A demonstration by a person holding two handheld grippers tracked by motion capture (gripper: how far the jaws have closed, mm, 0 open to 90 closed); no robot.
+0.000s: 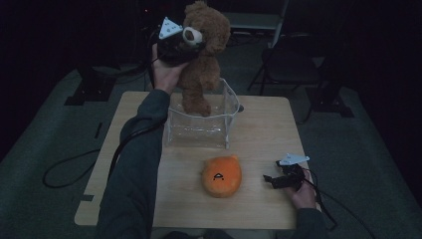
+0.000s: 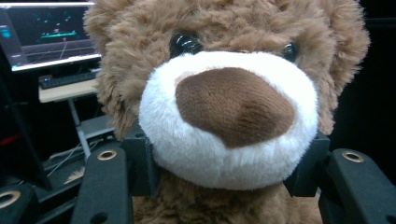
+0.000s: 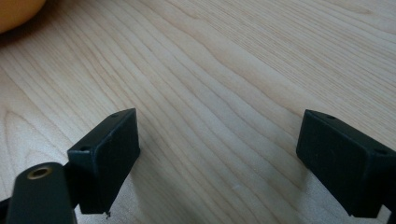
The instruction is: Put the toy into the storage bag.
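Nearest, at the lower right of the high view: right gripper [image 1: 272, 181], held low over the wooden table [image 1: 259, 134] by a hand [image 1: 302, 195], jaws spread wide with only bare wood grain between them in the right gripper view [image 3: 219, 158]. Just left of it, near the bottom centre of the high view, an orange plush toy [image 1: 222, 176] lying on the table, apart from the gripper; a sliver of that orange at the upper left corner of the right gripper view [image 3: 16, 11].

Farther up, at mid-frame: a clear plastic container [image 1: 199, 130] standing open on the table.

Farthest, at the top centre of the high view: left gripper [image 1: 191, 42] raised above the table, clamped on the head of a brown teddy bear [image 1: 204, 55]. Bear hanging upright, legs dangling down into the mouth of the container. In the left gripper view, black pads pressed against both sides of the white muzzle [image 2: 229, 126], brown nose facing the camera. Behind, at the upper left of that view, a lit monitor [image 2: 46, 32] on a desk.
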